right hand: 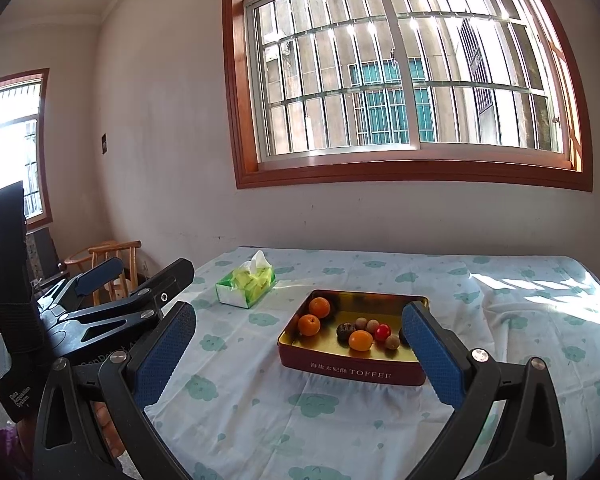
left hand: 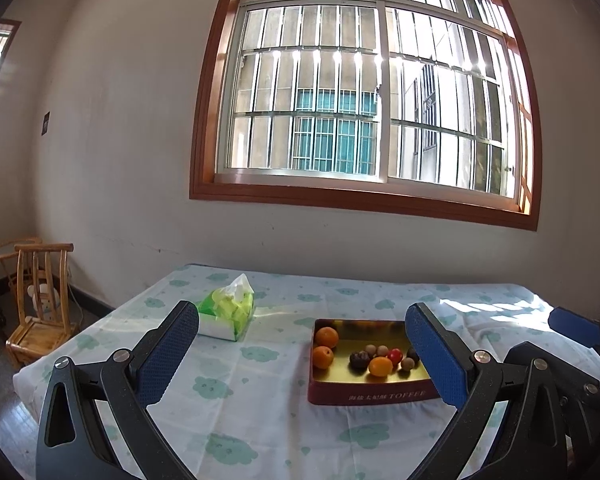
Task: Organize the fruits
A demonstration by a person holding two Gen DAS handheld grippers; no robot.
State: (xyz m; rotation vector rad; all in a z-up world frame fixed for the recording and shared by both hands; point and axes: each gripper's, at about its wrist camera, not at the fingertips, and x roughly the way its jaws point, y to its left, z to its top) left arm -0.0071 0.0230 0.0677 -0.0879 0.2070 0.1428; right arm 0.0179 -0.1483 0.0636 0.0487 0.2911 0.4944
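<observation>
A red toffee tin (left hand: 380, 394) (right hand: 352, 372) with a gold inside stands on the table. It holds two oranges (left hand: 326, 337) (right hand: 319, 307) at its left side, a smaller orange fruit (left hand: 380, 366) (right hand: 360, 340), a red cherry tomato (left hand: 395, 356) (right hand: 382, 332), a dark fruit (left hand: 358, 359) (right hand: 345, 331) and several small brown round fruits (left hand: 407, 364) (right hand: 392, 343). My left gripper (left hand: 302, 354) is open and empty, held above the near table, short of the tin. My right gripper (right hand: 300, 352) is open and empty, also short of the tin.
A green tissue pack (left hand: 228, 312) (right hand: 246, 286) lies left of and behind the tin. The table has a cloud-print cloth (left hand: 236, 400) (right hand: 260, 400). A small wooden chair (left hand: 40, 312) stands at the left. A wall with a barred window is behind the table.
</observation>
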